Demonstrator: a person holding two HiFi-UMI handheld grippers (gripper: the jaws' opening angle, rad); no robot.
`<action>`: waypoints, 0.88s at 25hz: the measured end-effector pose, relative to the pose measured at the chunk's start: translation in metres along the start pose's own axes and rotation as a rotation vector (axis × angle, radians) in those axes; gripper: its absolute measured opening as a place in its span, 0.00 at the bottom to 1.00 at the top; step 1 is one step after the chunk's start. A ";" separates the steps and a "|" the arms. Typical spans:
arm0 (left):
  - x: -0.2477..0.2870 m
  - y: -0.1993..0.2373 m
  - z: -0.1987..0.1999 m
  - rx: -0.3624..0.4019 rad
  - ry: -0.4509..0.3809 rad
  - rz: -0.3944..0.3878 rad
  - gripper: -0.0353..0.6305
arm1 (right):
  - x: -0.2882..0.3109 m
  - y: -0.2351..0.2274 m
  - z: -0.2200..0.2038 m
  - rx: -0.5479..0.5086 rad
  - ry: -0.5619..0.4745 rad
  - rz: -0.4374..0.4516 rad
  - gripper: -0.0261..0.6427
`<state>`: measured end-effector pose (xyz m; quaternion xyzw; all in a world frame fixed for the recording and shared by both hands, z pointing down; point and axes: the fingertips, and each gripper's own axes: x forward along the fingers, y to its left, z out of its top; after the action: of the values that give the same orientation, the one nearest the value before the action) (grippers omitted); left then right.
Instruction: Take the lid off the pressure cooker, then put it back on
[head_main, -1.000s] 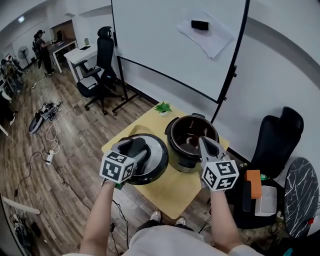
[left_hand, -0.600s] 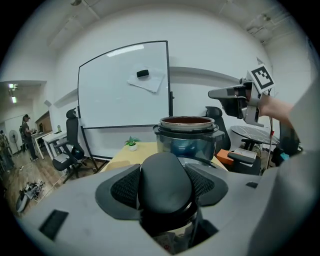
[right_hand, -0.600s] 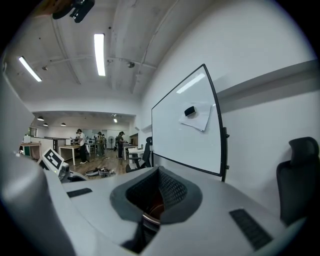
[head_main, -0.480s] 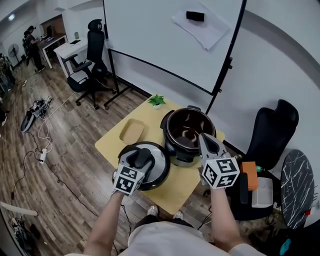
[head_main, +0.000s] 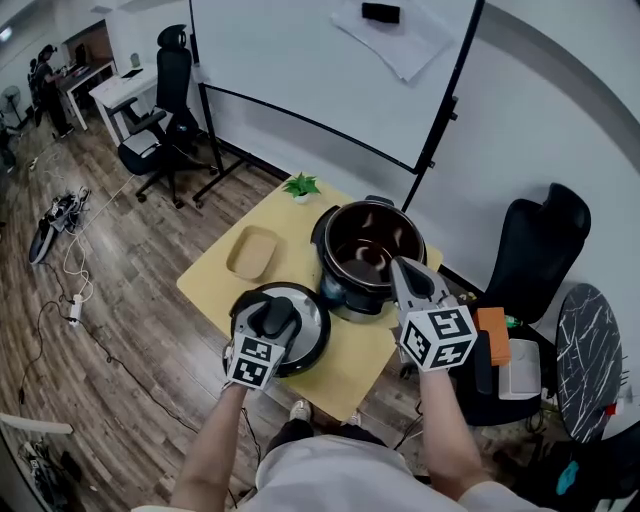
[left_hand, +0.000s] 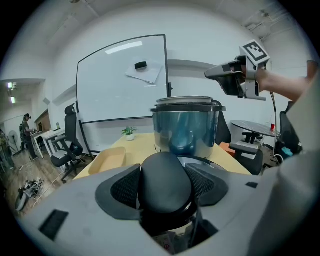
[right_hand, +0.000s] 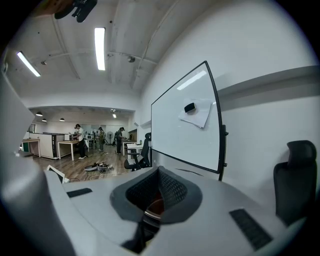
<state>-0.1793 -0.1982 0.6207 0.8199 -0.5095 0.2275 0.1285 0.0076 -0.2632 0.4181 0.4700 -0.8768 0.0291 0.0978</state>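
- Lid (head_main: 308, 325) is low at the table's (head_main: 212, 290) near edge, just beside the cooker (head_main: 345, 295), with bare tabletop to its left.
- Left gripper (left_hand: 164, 186) clamps the lid's knob (left_hand: 164, 172).
- Right gripper (head_main: 400, 265), jaws together and empty, is by the cooker's right rim.
- Cooker stands open, dark inside; the tray (head_main: 236, 268) is behind the lid.

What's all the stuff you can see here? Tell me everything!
open black-and-silver pressure cooker pot: one, dark inside, on the table.
round silver lid with black handle: one, table's near edge, left of the pot.
shallow tan tray: one, table's left side.
small green potted plant: one, table's far corner.
yellow wooden table: one, centre.
whiteboard: one, white, behind the table.
left gripper: grey, clamped on the lid's handle.
right gripper: grey, jaws together, empty.
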 end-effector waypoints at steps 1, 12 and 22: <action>0.002 0.001 -0.004 0.000 0.004 0.001 0.48 | 0.000 0.000 -0.001 0.000 0.003 -0.002 0.04; 0.018 -0.001 -0.028 0.122 -0.009 0.029 0.48 | 0.001 0.000 -0.006 -0.002 0.020 -0.016 0.04; 0.021 -0.001 -0.027 0.124 -0.057 0.022 0.48 | 0.001 -0.003 -0.007 0.010 0.019 -0.028 0.04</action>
<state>-0.1772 -0.2019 0.6544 0.8267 -0.5068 0.2368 0.0603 0.0111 -0.2645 0.4249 0.4824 -0.8690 0.0367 0.1043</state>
